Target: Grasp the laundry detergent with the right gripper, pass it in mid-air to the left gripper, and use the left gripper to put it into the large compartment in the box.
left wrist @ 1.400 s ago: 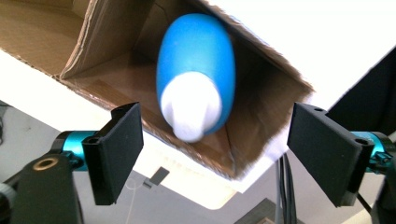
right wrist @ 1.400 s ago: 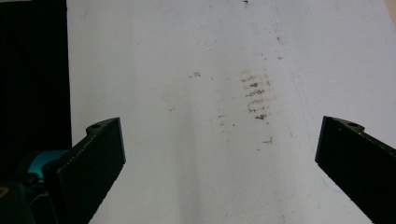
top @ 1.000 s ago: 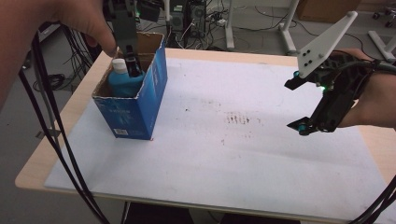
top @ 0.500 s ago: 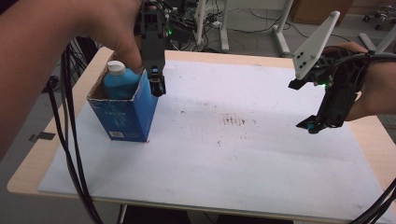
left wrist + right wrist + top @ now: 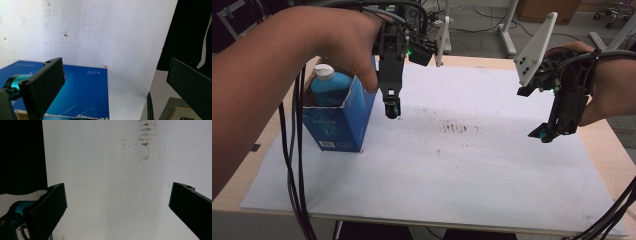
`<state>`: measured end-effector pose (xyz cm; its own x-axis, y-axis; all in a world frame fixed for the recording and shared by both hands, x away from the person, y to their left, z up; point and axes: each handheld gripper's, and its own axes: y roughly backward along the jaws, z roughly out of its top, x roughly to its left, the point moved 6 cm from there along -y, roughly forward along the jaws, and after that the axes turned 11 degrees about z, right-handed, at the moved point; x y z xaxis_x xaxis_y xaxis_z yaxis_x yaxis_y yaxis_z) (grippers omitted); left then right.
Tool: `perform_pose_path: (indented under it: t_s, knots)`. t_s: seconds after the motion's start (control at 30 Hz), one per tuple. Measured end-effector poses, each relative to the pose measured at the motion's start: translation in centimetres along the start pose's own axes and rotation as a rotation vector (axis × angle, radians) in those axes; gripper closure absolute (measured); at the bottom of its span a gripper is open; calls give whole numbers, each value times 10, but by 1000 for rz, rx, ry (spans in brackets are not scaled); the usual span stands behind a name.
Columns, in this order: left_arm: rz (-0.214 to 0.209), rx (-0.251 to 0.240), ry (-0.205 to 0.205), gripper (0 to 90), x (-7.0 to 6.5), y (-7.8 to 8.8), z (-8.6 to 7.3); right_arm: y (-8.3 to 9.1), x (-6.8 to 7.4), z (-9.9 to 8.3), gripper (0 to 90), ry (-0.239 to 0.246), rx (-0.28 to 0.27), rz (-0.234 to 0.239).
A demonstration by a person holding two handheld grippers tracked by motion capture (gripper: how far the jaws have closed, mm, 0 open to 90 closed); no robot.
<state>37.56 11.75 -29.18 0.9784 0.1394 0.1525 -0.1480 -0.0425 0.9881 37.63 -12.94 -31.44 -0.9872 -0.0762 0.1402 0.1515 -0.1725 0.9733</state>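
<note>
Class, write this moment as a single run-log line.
left gripper: open, jaws just opened, empty, beside blue box | bottle: upright in box | right gripper: open, empty, above white board

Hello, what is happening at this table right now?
A person works at a white-covered table with a two-jaw gripper in each hand. A blue bottle with a white cap stands inside an open blue box at the left. The left gripper hangs just beside the box, pointing down; its jaws have just been opening and hold nothing. The right gripper hovers open and empty over the right side of the table, near some dark smudges.
</note>
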Motion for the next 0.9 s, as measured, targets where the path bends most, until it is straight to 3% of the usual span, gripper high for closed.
perform_pose_path:
  t_s: [0.23,0.9]
  knots:
    - [6,-2,-6,17,1,-2,3,0,-4,-6,6,-18,10,4]
    - [0,-3,3,17,-1,-1,-3,-2,-8,-3,6,-4,10,1]
